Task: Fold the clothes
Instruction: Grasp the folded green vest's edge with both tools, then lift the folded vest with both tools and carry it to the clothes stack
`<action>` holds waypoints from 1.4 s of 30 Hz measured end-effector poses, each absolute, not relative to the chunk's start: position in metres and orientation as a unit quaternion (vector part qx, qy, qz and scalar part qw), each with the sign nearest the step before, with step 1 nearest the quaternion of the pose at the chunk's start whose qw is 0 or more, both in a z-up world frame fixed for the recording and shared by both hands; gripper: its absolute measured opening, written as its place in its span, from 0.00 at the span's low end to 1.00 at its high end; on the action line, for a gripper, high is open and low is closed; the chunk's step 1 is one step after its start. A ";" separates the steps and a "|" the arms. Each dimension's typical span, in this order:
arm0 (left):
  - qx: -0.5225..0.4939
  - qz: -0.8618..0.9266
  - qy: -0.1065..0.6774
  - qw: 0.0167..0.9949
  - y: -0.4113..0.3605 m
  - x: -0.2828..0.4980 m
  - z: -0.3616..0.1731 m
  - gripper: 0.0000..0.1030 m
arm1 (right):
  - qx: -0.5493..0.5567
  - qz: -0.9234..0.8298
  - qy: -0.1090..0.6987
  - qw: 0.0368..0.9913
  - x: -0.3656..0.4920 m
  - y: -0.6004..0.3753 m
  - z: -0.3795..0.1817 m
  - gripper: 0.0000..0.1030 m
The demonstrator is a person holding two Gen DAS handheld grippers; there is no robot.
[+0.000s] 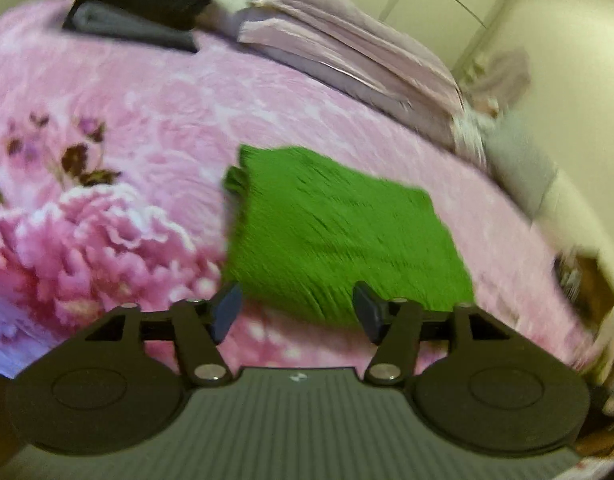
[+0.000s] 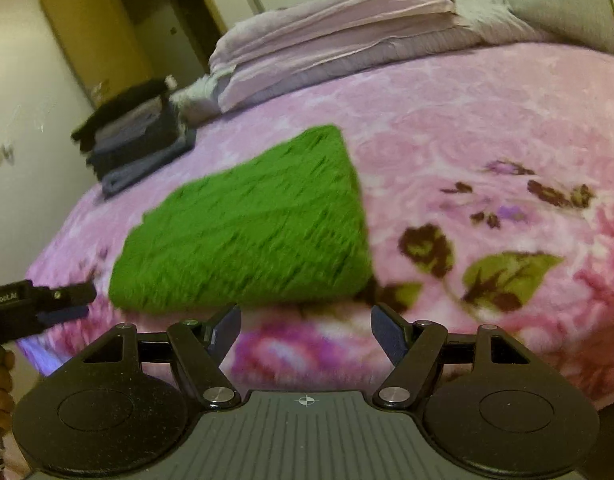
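Note:
A folded green knit garment (image 1: 335, 228) lies flat on the pink floral bedspread (image 1: 127, 112). In the left wrist view my left gripper (image 1: 297, 308) hovers at its near edge, open, with nothing between the blue pads. The right wrist view shows the same green garment (image 2: 251, 232) on the bedspread (image 2: 487, 128). My right gripper (image 2: 307, 330) stands open just short of its near edge and holds nothing. The left gripper (image 2: 63, 300) enters that view from the left, next to the garment's near left corner.
A stack of folded dark and grey clothes (image 2: 135, 136) sits at the far side of the bed (image 1: 143, 4). Folded lilac bedding and pillows (image 2: 331, 36) lie along the head of the bed (image 1: 347, 48). Walls and a wooden door (image 2: 91, 36) stand beyond.

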State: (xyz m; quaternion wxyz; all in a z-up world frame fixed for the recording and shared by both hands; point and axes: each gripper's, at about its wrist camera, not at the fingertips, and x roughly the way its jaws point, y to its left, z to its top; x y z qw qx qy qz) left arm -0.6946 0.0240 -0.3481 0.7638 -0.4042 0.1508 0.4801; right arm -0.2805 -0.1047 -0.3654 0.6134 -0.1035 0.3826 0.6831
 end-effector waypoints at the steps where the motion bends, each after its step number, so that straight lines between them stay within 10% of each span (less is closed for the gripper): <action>1: -0.422 0.475 0.141 0.759 0.035 -0.702 -0.351 0.62 | -0.090 0.684 0.389 0.611 -0.274 -0.099 -0.365 0.67; 24: -0.565 0.343 0.124 0.740 0.168 -0.686 -0.416 0.63 | 0.029 0.674 0.589 0.444 -0.193 0.060 -0.427 0.68; 32: -0.564 0.330 0.116 0.748 0.180 -0.676 -0.427 0.45 | 0.015 0.706 0.594 0.387 -0.193 0.088 -0.445 0.32; 42: -0.540 0.390 0.166 0.727 0.170 -0.652 -0.383 0.27 | 0.003 0.681 0.607 0.410 -0.195 0.082 -0.416 0.24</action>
